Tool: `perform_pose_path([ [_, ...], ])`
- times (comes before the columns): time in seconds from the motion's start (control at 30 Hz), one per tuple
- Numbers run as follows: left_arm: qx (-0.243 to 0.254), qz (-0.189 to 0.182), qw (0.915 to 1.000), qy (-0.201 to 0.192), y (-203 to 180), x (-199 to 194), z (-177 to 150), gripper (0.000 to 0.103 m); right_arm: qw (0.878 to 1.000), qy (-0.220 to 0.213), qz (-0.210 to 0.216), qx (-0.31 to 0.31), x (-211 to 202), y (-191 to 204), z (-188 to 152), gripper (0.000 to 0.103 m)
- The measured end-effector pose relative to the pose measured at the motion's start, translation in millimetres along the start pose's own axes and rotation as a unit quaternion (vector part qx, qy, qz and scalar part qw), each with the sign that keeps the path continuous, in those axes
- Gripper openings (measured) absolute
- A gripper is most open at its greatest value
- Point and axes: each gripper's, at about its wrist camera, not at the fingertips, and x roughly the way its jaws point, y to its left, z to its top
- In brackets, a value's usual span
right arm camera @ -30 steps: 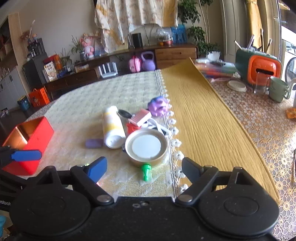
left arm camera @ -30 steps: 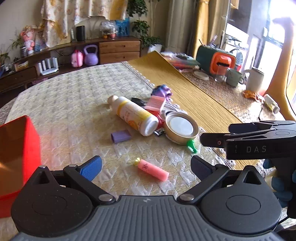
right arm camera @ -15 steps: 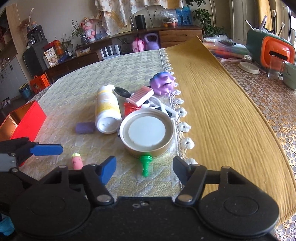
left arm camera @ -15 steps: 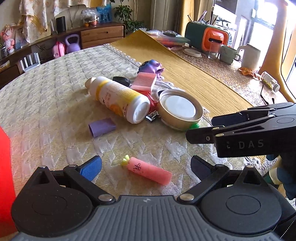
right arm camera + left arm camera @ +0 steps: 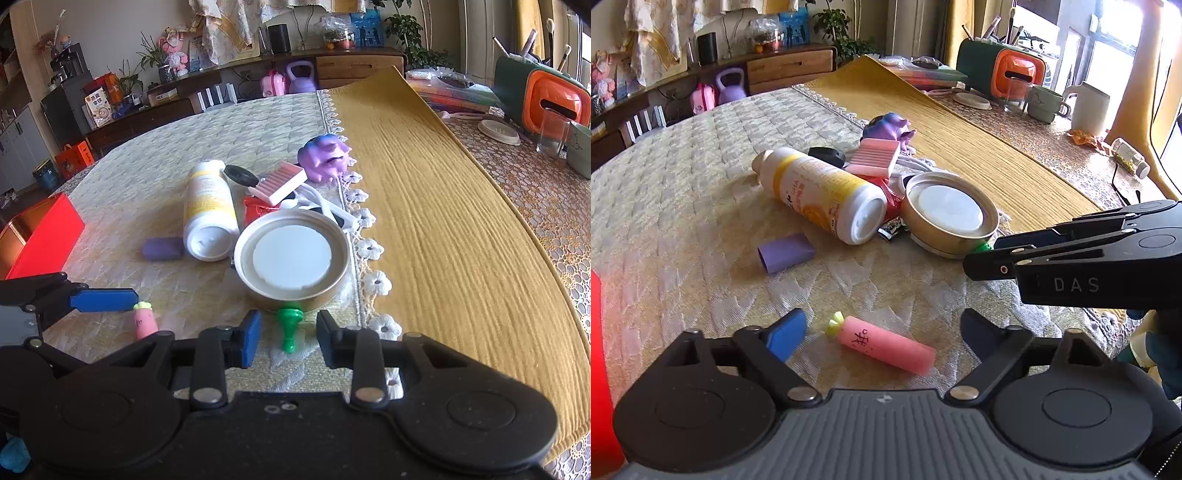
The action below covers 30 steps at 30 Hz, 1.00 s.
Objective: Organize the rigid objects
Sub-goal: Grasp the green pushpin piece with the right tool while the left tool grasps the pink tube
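A: Where are the two pieces being picked?

B: The small green plastic peg lies on the quilted cream tablecloth, its head touching the rim of the round brass-coloured tin lid. The right gripper has it between narrowing jaws; the pads are closing but not yet pressing. The pink foam cylinder with a green tip lies between the pads of the left gripper, whose jaws stand wide and are starting to close, nothing held.

A: What might go wrong?

B: I'd say the peg is thin and round, so an off-centre pinch could squirt it forward against the lid or under it. The pink cylinder lies slanted across the jaws, so it may roll or swivel as they close.

A: And around them?

B: A white and yellow plastic bottle lies on its side close behind, a purple block beside it, and a red open box sits well off to the left, likely the drop place.
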Motion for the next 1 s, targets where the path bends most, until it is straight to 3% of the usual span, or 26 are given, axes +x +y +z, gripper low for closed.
perform_pose_path([
  [0.13,0.009,0.012,0.9999,-0.003,-2,-2,0,0.063,1.0,-0.004,-0.007,-0.004,1,2,-1,0.027],
  [0.23,0.009,0.017,0.9998,-0.006,-2,-3,0,0.048,1.0,-0.005,-0.009,-0.008,2,3,-2,0.018],
  [0.4,0.002,0.033,0.9994,-0.006,0,-4,0,0.033,1.0,-0.009,-0.007,-0.007,2,5,-4,0.015],
  [0.5,-0.003,0.035,0.9994,-0.006,1,-6,0,0.03,1.0,-0.009,-0.007,-0.001,-1,5,-5,0.015],
  [0.73,-0.036,0.025,0.999,0.005,12,-15,0,0.033,1.0,-0.008,-0.008,0.001,0,6,-6,0.015],
  [0.77,-0.042,0.023,0.9988,0.014,13,-15,-1,0.037,1.0,-0.007,-0.008,0.002,0,6,-6,0.015],
  [0.83,-0.058,0.023,0.9978,0.024,15,-18,-3,0.065,1.0,-0.008,-0.008,0.002,0,6,-6,0.015],
  [0.9,-0.077,0.019,0.9964,0.03,16,-21,-4,0.07,1.0,-0.008,-0.009,0.001,0,6,-7,0.015],
  [1.0,-0.084,0.027,0.9954,0.04,12,-20,-4,0.07,1.0,-0.009,-0.008,-0.001,0,8,-8,0.015],
])
